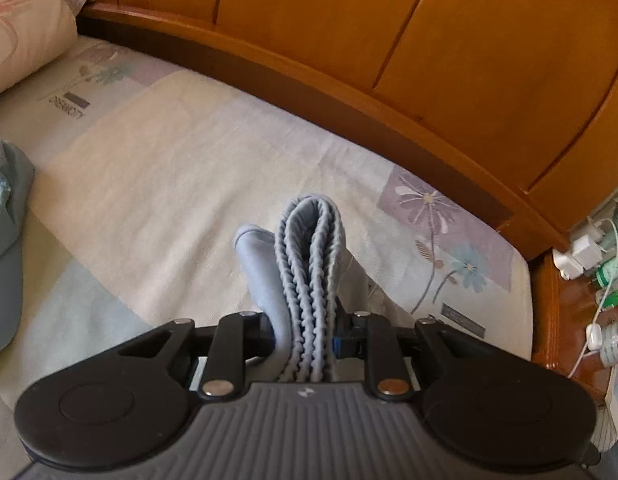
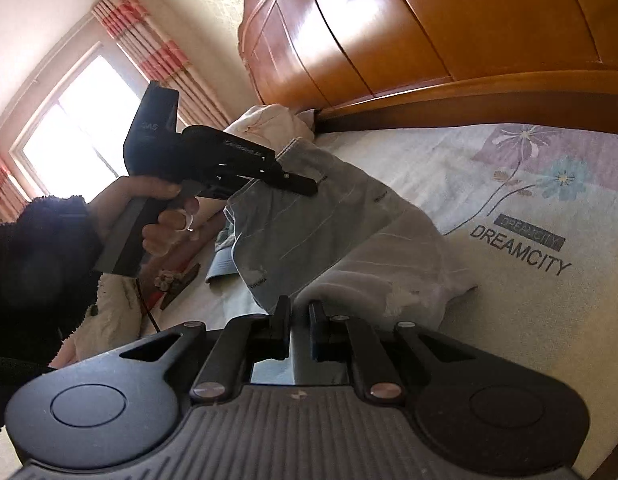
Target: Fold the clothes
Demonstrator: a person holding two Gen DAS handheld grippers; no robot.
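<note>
The folded blue-grey garment (image 1: 307,264) stands up between the fingers of the left hand-held gripper (image 1: 305,340), above the bed sheet (image 1: 169,184); the jaws are narrowly apart and press on its ribbed band. The right hand-held gripper (image 2: 299,332) is almost closed and empty, just before a grey garment (image 2: 309,232) lying on the bed.

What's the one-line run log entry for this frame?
left claw: shut on blue garment | right claw: shut, empty | over bed
</note>
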